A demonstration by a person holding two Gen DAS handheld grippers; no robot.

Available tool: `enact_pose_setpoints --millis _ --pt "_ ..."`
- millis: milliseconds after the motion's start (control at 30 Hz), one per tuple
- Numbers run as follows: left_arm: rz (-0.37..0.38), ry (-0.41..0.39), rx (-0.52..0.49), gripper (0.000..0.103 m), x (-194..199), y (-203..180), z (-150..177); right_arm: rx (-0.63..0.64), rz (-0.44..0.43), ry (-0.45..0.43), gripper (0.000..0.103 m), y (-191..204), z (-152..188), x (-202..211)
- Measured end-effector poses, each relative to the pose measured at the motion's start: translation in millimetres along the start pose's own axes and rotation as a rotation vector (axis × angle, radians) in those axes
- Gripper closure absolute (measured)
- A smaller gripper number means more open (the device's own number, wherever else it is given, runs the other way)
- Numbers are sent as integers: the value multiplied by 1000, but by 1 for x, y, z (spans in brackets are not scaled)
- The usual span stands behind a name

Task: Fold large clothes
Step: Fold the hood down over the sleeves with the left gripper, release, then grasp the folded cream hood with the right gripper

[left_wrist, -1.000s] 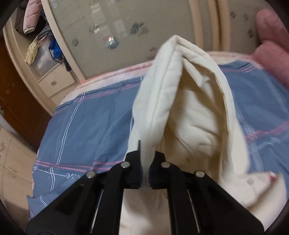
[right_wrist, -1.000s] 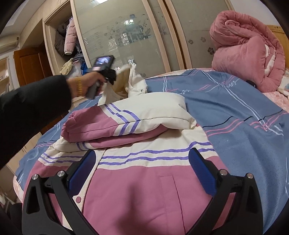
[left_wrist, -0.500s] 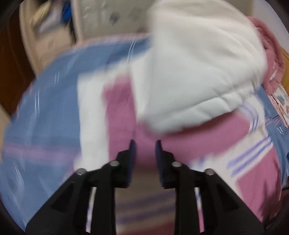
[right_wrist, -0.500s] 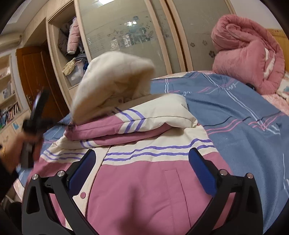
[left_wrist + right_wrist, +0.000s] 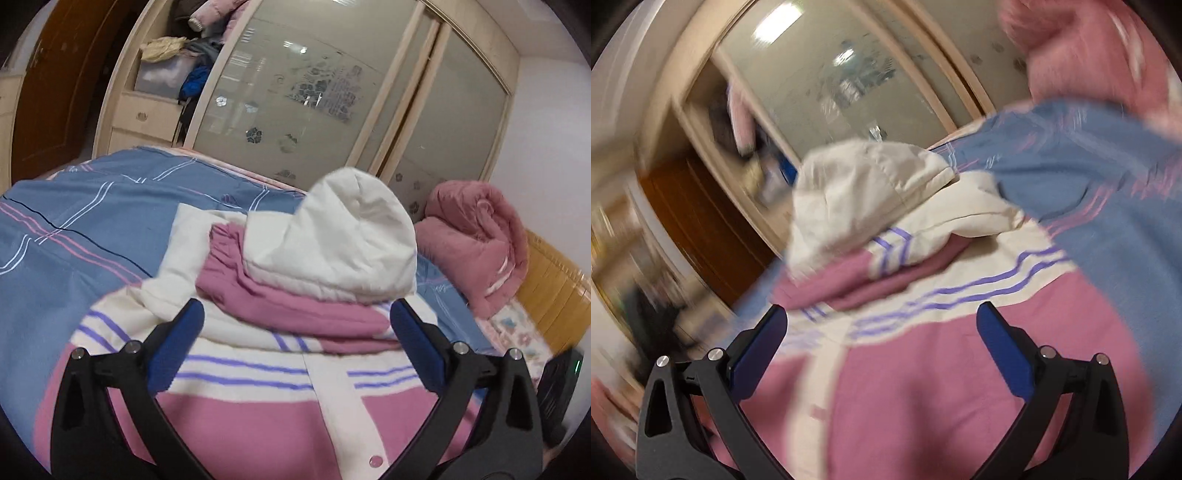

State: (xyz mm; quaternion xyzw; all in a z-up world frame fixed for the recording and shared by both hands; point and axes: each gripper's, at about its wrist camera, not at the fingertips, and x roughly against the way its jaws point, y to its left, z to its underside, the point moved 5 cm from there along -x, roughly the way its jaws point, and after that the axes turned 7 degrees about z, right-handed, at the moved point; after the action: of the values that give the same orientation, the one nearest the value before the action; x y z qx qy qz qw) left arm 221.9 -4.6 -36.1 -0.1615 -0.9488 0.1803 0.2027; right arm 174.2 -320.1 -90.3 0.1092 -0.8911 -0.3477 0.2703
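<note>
1. Lying on the bed (image 5: 85, 221), the pink and cream jacket (image 5: 258, 424) is filling the near middle of both wrist views, its front facing up with the snap placket running toward the camera.
2. The jacket's cream hood (image 5: 343, 240) is sitting folded forward on top of the pink sleeve (image 5: 288, 310), which is lying across the striped chest.
3. The left gripper (image 5: 295, 332) is hanging just above the jacket's chest with its jaws spread wide, having just been opening, and nothing is sitting between its blue pads.
4. The right gripper (image 5: 882, 332) is also standing wide apart over the pink front panel, holding nothing; its view is smeared with blur.
5. A rolled pink quilt (image 5: 476, 243) is resting at the far right of the bed, well apart from the jacket.
6. A wardrobe with frosted sliding doors (image 5: 303, 96) is standing beyond the bed.
</note>
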Motion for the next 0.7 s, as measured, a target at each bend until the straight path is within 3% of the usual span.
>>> enact_pose_setpoints --millis 67,133,200,333,533,700 --pt "-32 54 -51 2 -9 -3 17 -112 -72 33 17 -3 -9 -7" --pt "-23 106 -45 2 -20 0 23 -200 -150 57 26 0 -23 -19" --pt "10 109 -11 2 -20 5 22 -235 -197 54 34 7 -42 -35" --pt "-19 94 43 2 -23 31 17 -365 -230 82 51 2 -74 -81" --pt "-43 89 128 2 -24 54 8 -479 -133 132 54 -28 -95 -140" --pt "-32 72 130 2 -21 55 0 -509 -95 138 54 -39 -101 -164"
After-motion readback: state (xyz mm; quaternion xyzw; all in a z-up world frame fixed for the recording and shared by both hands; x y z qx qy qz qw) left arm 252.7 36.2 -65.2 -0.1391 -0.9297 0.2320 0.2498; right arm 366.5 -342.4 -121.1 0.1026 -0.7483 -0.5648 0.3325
